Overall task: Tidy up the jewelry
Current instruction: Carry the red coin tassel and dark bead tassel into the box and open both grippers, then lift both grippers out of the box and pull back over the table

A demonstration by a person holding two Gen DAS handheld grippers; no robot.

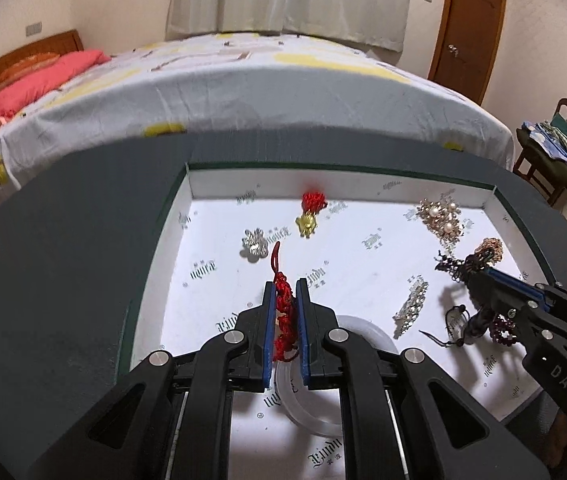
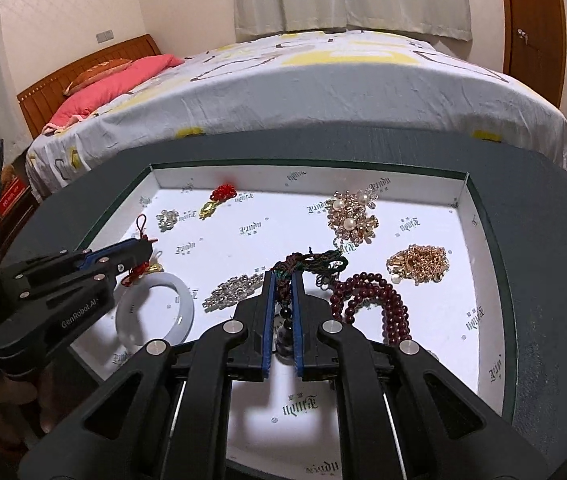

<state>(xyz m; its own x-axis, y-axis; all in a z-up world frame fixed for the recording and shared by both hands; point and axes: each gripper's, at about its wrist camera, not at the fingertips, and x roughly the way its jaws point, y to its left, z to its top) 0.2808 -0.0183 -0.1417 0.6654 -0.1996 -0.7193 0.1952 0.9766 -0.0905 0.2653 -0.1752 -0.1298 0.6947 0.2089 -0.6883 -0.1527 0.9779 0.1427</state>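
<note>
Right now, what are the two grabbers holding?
Left gripper pinches the red knotted cord along its knots. Right gripper pinches the dark braided cord above its bead.

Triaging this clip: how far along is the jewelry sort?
Nothing looks sorted yet: the pearl brooch, gold chain pile, dark red bead strand, rhinestone clip and white bangle lie loose in the white tray. In hand: the left claw is shut on a red knotted cord charm, and the right claw on a dark braided cord. Placing both remains.
</note>
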